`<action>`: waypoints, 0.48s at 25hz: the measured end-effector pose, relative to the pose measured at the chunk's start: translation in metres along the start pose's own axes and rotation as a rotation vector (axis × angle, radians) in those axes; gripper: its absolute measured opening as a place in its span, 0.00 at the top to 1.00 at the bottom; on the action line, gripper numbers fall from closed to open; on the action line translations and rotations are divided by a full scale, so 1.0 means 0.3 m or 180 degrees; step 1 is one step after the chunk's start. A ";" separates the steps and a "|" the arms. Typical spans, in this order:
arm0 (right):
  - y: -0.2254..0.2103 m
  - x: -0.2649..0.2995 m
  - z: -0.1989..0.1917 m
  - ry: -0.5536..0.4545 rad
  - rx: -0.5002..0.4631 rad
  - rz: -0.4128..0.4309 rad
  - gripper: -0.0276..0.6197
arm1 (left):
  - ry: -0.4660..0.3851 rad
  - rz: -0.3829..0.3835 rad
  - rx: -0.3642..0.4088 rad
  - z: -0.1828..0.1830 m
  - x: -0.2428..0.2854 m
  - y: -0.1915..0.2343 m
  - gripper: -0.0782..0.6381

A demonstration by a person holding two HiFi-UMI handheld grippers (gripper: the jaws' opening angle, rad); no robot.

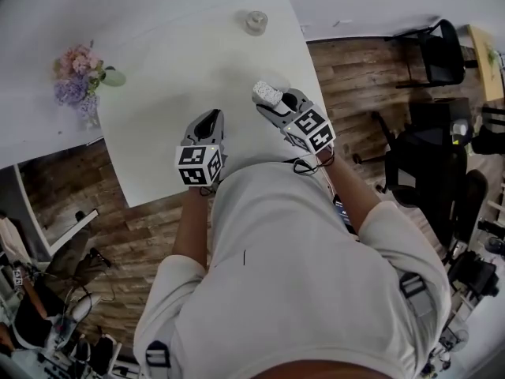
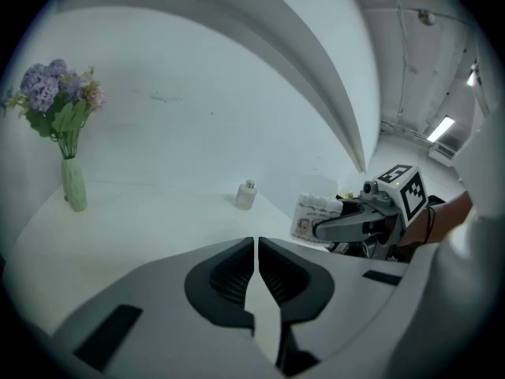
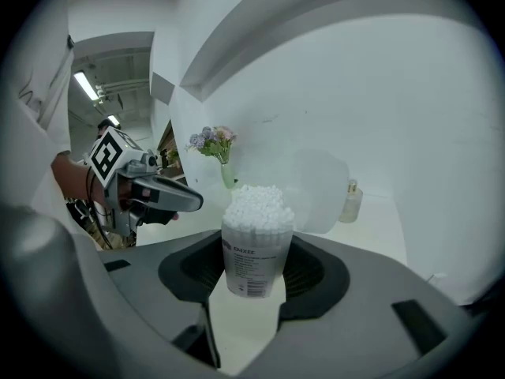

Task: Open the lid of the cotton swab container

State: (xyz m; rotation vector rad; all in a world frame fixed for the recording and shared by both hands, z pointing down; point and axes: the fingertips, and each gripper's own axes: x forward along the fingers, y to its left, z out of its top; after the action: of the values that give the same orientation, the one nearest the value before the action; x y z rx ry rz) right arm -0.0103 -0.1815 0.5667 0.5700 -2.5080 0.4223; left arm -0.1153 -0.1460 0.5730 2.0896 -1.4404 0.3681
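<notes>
The cotton swab container [image 3: 251,247] is a clear round tub with a printed label and barcode. It is packed with white-tipped swabs that bulge above its rim. It stands upright, long axis vertical and mouth up, near the table's [image 1: 197,54] right edge, toward the near right corner. Its translucent lid [image 3: 319,192] is swung back behind the rim. The right gripper's [image 3: 254,284] claw stands wide, pads pressed on the tub's two sides. The left gripper's [image 2: 256,251] claw is closed tight on nothing. A small bottle [image 1: 255,21] sits by the far edge, and a vase of flowers [image 1: 79,77] by the left edge.
</notes>
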 end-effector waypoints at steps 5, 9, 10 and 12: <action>-0.037 0.028 -0.025 0.0056 0.0004 -0.0113 0.66 | 0.0148 0.0113 -0.0127 -0.084 -0.015 0.021 0.85; -0.056 0.060 -0.040 0.0134 0.0004 -0.0173 0.66 | 0.0216 0.0260 -0.0260 -0.138 -0.042 0.054 0.85; -0.061 0.071 -0.044 0.0151 0.0017 -0.0180 0.66 | 0.0228 0.0305 -0.0292 -0.149 -0.050 0.064 0.85; -0.072 0.096 -0.053 0.0192 0.0053 -0.0188 0.66 | 0.0255 0.0392 -0.0351 -0.171 -0.065 0.085 0.85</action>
State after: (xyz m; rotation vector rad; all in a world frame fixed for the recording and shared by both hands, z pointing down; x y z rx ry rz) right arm -0.0154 -0.2025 0.5996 0.6270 -2.4260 0.4320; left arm -0.1416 -0.1074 0.6114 1.8837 -1.5111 0.4065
